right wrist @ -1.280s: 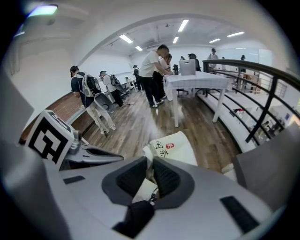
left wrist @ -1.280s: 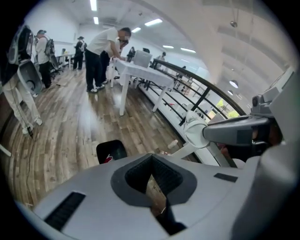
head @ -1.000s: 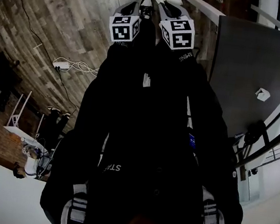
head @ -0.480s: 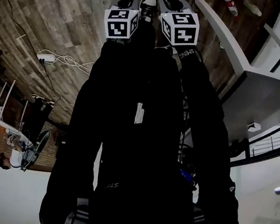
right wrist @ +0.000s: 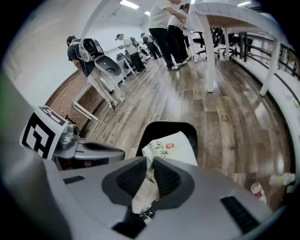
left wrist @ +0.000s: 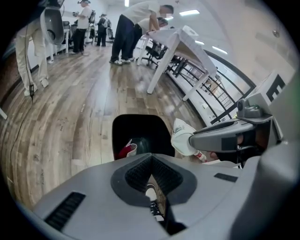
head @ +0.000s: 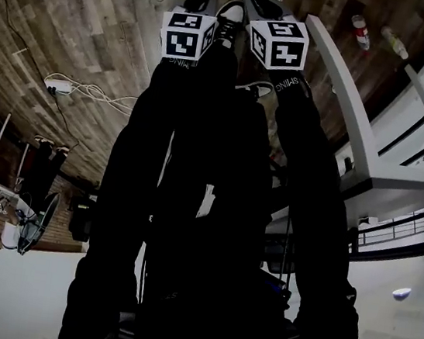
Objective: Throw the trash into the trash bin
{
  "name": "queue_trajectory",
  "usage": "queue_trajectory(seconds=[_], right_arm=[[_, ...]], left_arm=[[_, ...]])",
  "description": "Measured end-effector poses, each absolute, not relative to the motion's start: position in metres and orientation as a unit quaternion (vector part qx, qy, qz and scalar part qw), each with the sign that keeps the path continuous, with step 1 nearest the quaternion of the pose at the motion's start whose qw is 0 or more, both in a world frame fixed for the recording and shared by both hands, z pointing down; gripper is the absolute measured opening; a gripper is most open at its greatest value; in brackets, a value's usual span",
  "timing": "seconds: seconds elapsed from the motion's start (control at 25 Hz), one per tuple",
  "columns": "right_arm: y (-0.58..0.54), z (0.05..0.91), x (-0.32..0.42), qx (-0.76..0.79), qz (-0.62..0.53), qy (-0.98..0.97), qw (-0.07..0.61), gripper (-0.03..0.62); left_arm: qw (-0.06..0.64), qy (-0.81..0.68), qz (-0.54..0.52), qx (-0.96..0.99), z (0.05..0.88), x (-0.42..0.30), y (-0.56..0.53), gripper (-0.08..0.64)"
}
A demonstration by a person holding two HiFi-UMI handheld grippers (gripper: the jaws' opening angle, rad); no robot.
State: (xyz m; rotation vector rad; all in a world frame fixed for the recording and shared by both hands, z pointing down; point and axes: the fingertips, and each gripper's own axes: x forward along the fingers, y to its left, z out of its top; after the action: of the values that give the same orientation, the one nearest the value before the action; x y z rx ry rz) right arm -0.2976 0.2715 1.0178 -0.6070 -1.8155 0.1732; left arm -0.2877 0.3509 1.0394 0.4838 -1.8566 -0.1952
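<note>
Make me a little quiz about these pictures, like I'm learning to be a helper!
1. True or false: the right gripper is shut on a white paper bag.
2. What colour is the trash bin on the floor? A black, B blue, C green.
3. Fill in: the left gripper is shut and holds ____.

Key: 1 true; 2 A; 3 nothing.

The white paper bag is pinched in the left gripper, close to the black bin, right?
Not quite. The white paper bag is pinched in the right gripper, close to the black bin. The right gripper view shows its jaws shut on the bag; the left gripper is shut with nothing in it.
</note>
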Motion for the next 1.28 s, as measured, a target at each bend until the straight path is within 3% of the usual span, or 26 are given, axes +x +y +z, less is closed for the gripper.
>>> queue_trajectory(seconds=[0.56, 1.0, 1.28], right_arm=[[0.287, 1.069, -0.323, -0.255, 0.087, -0.76, 0.592, 0.06], [0.259, 1.027, -0.311, -0.233, 0.109, -0.769, 0.585, 0.066], [0.248, 0.955, -0.299, -0.217, 0.135, -0.788, 0.56, 0.066]], left_arm=[[0.579, -0.787, -0.092, 0.195, 1.075, -0.305, 0.363, 0.002], [0.584, -0.78, -0.082, 0.211, 1.047, -0.296, 0.345, 0.002], [0.571, -0.784, -0.072, 0.232, 0.994, -0.293, 0.324, 0.002]])
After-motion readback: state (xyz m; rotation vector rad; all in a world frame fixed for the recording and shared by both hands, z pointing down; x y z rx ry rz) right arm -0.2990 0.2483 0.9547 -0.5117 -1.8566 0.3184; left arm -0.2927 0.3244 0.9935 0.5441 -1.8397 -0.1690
